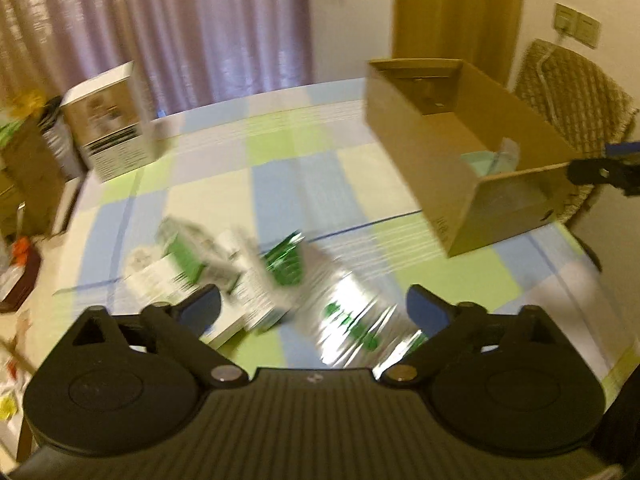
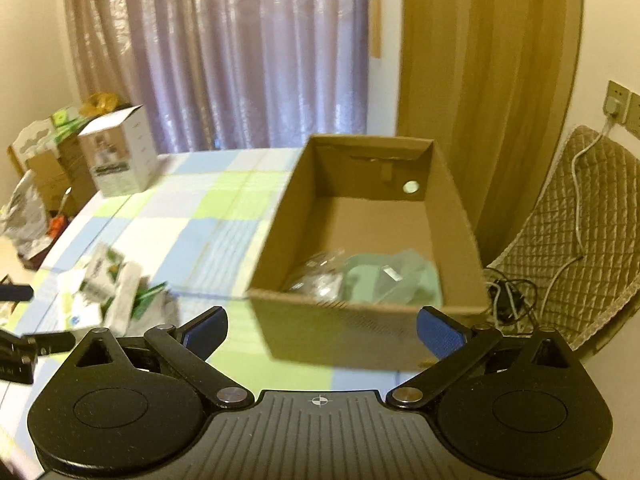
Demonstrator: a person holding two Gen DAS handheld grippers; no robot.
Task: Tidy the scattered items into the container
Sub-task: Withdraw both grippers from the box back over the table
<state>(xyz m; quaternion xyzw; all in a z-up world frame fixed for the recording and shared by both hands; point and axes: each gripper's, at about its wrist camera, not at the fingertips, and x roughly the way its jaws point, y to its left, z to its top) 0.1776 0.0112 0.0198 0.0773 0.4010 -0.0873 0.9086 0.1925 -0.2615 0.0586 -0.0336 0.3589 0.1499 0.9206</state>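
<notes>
On the checked tablecloth (image 1: 288,184), blue, green & cream squares, sits 1 brown cardboard box (image 2: 360,216), open top, w/ a round hole in its far wall. Inside it: 1 pale green soft thing (image 2: 384,280) & some crinkly clear plastic (image 2: 320,280). The scattered packs (image 1: 248,276) lie in 1 blurry pile, green & white boxes plus shiny foil bags; can't count them. My left gripper (image 1: 314,312) is spread wide above the pile, holding nothing. My right gripper (image 2: 322,334) is wide too, empty, near the box front. 1 white carton (image 1: 112,128) stands far back.
</notes>
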